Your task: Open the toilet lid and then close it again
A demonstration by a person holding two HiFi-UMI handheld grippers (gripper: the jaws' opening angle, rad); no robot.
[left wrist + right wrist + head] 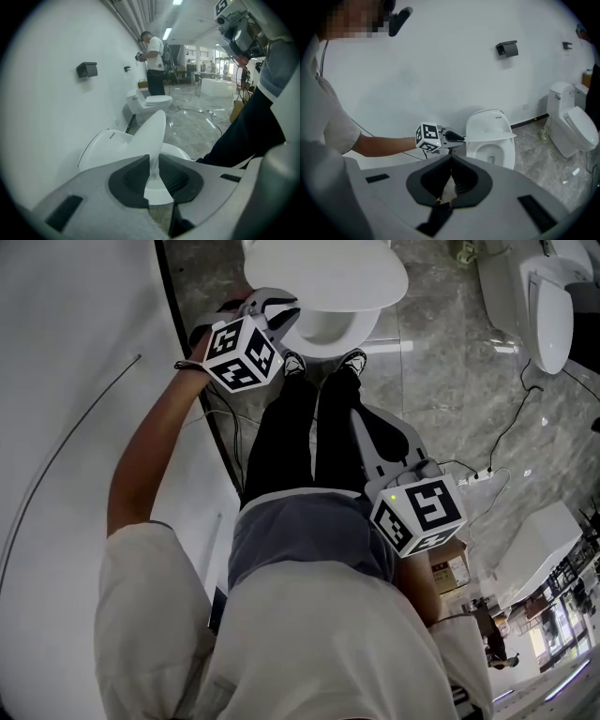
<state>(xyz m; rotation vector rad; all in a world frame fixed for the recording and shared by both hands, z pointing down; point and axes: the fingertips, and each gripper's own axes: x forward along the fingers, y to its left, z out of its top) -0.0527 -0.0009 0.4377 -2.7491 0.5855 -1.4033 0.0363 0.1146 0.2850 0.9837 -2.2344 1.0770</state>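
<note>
We have the toilet lid (491, 136) caught part-way over the toilet bowl (490, 152): from the right gripper view it hangs roughly level above the bowl, neither leaning back on the tank nor resting on the seat. Our left gripper (153, 171) is closed on the lid's thin front rim, at the side of the bowl nearest the wall, with the rim running edge-on between the two dark pads and one pad against each face. Our right gripper (451, 161) has its jaws together with nothing between them and is held back from the bowl, on the side away from the wall, taking no part. We judge the lid to be a stiff, light shell of glossy moulded plastic that swings only about its hinge at the back of the bowl, so it should turn easily but will not bend to suit us. The smooth, curved surface looks slippery, and a pinch on so thin a lip could slide off if we pull along the rim instead of following the hinge's arc. The front edge, farthest from the hinge, seems the best place to hold, since it gives the most leverage for the least squeeze. If the lid slips it may drop onto the bowl, so we would guide it down.
</note>
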